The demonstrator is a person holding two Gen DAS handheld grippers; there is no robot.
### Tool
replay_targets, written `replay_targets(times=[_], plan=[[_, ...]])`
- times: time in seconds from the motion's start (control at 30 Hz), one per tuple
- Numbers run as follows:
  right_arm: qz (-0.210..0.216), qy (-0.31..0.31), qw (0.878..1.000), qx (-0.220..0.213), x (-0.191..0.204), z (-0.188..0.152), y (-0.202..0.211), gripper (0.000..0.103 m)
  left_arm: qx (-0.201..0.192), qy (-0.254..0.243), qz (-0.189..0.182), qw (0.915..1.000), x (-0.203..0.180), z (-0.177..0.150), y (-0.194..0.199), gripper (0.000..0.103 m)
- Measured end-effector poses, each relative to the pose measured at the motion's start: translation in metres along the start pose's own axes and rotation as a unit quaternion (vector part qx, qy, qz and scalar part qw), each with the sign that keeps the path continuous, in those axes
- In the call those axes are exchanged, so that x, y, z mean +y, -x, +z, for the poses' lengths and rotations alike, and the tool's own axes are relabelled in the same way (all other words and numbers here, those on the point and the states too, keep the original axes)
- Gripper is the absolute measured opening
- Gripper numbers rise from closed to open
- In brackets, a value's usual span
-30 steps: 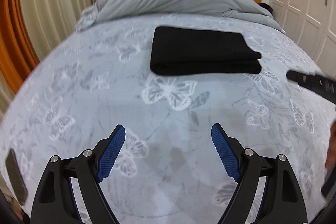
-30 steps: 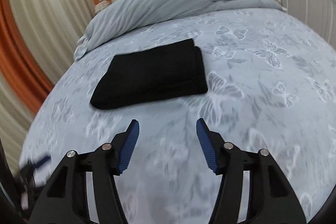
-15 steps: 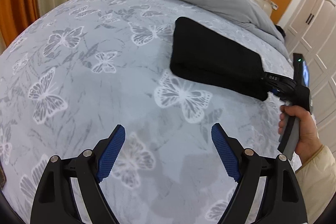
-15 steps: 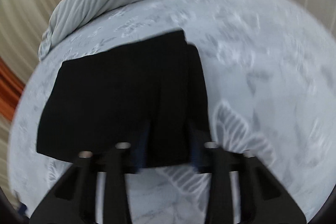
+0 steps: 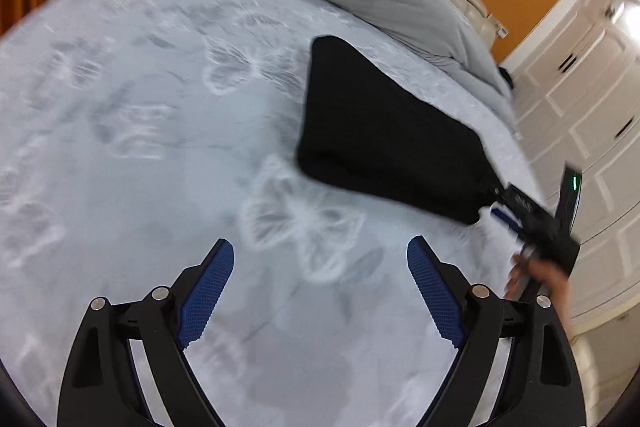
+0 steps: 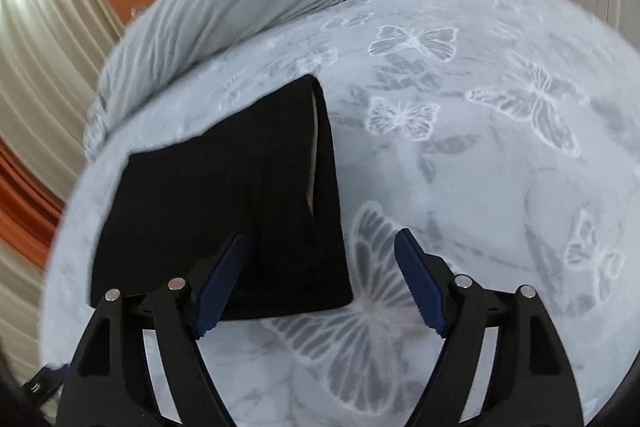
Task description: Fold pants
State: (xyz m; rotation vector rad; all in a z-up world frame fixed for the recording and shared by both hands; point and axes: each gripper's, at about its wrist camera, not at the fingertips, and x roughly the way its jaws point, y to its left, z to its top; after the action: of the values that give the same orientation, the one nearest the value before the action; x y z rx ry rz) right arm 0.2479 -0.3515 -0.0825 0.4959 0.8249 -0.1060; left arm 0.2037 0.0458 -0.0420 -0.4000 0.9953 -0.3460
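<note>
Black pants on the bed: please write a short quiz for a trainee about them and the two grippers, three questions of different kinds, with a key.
1. True or false: the black pants lie folded on the butterfly bedspread.
2. Which corner of the pants lies between the fingers of the right gripper? A) near right corner B) far left corner C) none
3. Fill in: between the fingers of the left gripper only the ______ shows.

Key: 1 true. 2 A; its jaws are opening and the pads are clear of the cloth. 3 bedspread; these jaws are opening too.
</note>
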Motion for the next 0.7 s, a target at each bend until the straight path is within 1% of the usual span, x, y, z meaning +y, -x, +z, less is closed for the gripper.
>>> replay_targets(times=[0.07,0.1,0.13,0.17,0.2,0.23,0.27,0.3,0.33,0.37,0.4,0.47,0.53,0.57,0.6,0.67,0.7], plan=[[0.015,-0.024,0.999,0.023,-0.010,-0.002,-0.011,0.075,-0.007,0.028,-0.007,0.9996,0.006,0.018,-0.016,0.086],[0.041,-0.047,0.997,0.043,-0.018,-0.005,-0.022,0.076,-0.011,0.050,-0.002,0.9987,0.010,0.031,-0.029,0.086],[0.060,-0.067,0.995,0.051,-0.023,-0.007,-0.027,0.078,-0.009,0.066,-0.006,0.9978,0.014,0.041,-0.041,0.086],[0.074,-0.084,0.993,0.049,-0.029,-0.009,-0.029,0.080,0.004,0.088,-0.014,0.9961,0.019,0.055,-0.062,0.086],[0.092,-0.097,0.990,0.038,-0.032,-0.010,-0.031,0.081,0.017,0.103,-0.020,0.9943,0.022,0.061,-0.078,0.086],[0.102,-0.094,0.990,0.036,-0.030,-0.010,-0.033,0.076,0.038,0.123,-0.028,0.9913,0.027,0.068,-0.100,0.086],[0.128,-0.078,0.988,0.044,-0.024,-0.009,-0.037,0.063,0.052,0.140,-0.027,0.9884,0.030,0.071,-0.113,0.084],[0.142,-0.072,0.986,0.052,-0.021,-0.008,-0.041,0.040,0.037,0.156,-0.028,0.9867,0.032,0.075,-0.122,0.084],[0.137,-0.069,0.987,0.049,-0.018,-0.006,-0.039,0.035,0.009,0.145,-0.033,0.9888,0.027,0.080,-0.123,0.079],[0.139,-0.057,0.987,0.047,-0.012,-0.001,-0.033,0.033,0.020,0.126,-0.058,0.9901,0.019,0.085,-0.131,0.043],[0.145,-0.051,0.987,0.042,-0.009,0.002,-0.027,0.031,0.039,0.124,-0.053,0.9901,0.015,0.089,-0.137,0.043],[0.169,-0.039,0.985,0.027,0.000,0.009,0.004,0.029,0.041,0.132,-0.050,0.9892,0.011,0.094,-0.134,0.034],[0.174,-0.019,0.984,0.020,0.005,0.006,0.036,0.029,0.041,0.110,-0.064,0.9910,0.000,0.099,-0.114,0.031],[0.173,-0.012,0.985,0.021,0.003,0.003,0.047,0.029,0.040,0.095,-0.078,0.9916,-0.007,0.098,-0.097,0.031],[0.169,-0.006,0.985,0.026,-0.003,-0.004,0.057,0.030,0.042,0.090,-0.087,0.9913,-0.009,0.095,-0.086,0.031],[0.160,-0.018,0.986,0.049,-0.023,-0.025,0.055,0.032,0.054,0.081,-0.099,0.9903,-0.010,0.082,-0.066,0.032],[0.141,-0.030,0.986,0.083,-0.035,-0.041,0.042,0.034,0.067,0.080,-0.101,0.9894,-0.007,0.068,-0.062,0.032]])
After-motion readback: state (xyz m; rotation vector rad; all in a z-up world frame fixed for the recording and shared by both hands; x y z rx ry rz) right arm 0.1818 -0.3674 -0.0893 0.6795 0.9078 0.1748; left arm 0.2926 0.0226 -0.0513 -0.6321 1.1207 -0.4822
